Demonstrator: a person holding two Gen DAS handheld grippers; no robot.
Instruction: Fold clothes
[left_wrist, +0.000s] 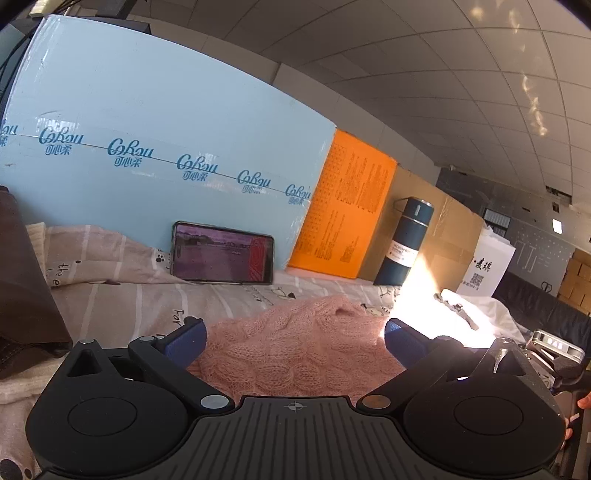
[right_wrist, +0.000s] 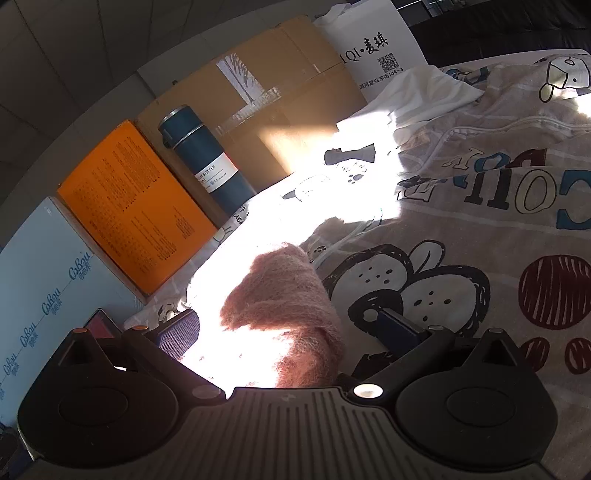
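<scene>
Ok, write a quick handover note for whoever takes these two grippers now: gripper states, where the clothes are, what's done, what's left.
Left gripper: open, holding nothing, sweater between its fingers.
Right gripper: open, also straddling the sweater.
Pink sweater lies bunched on the printed sheet; white garment crumpled by the boxes.
Done: no finished fold visible.
Left: grip, spread and fold the sweater, then probably the white one.
</scene>
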